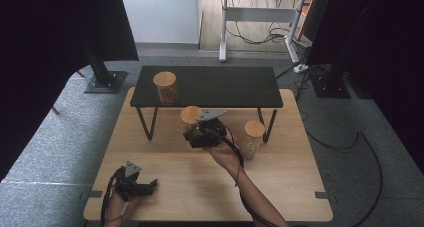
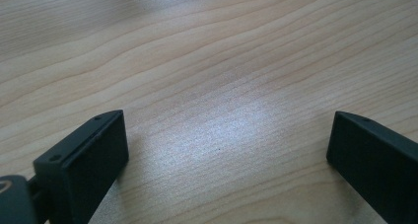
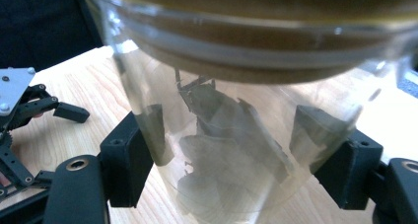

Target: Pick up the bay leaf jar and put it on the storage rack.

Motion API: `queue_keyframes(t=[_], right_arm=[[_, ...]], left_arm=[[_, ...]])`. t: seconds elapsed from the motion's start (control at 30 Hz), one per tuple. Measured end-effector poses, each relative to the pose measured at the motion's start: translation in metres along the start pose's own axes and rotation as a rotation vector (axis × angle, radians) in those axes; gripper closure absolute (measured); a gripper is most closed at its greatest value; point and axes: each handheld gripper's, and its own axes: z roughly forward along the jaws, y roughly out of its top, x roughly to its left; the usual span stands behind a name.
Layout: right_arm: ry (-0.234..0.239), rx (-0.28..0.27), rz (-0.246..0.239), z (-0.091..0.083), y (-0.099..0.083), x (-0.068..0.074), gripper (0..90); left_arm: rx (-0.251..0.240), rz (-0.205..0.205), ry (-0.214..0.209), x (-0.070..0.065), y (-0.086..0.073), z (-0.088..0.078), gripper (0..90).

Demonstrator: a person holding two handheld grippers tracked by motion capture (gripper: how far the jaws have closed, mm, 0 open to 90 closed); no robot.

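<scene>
A glass jar with a wooden lid sits between the jaws of my right gripper, held above the wooden table just in front of the black shelf. In the right gripper view the jar holds dark dried leaves, and my right gripper is shut on its glass wall with both pads pressed against it. My left gripper rests low at the table's front left. Its jaws stand open in the left gripper view, with bare wood between them.
A second lidded jar stands on the left part of the black shelf. A third jar stands on the table by the shelf's right legs. The left gripper also appears at the left of the right gripper view. Grey floor surrounds the table.
</scene>
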Motion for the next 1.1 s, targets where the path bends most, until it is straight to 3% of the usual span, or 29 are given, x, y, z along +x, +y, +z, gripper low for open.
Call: queue_keyframes(t=[1.1], right_arm=[[-0.06, -0.028, 0.013, -0.036, 0.053, -0.028, 25.3]], left_arm=[[0.003, 0.002, -0.002, 0.0, 0.0, 0.0, 1.9]])
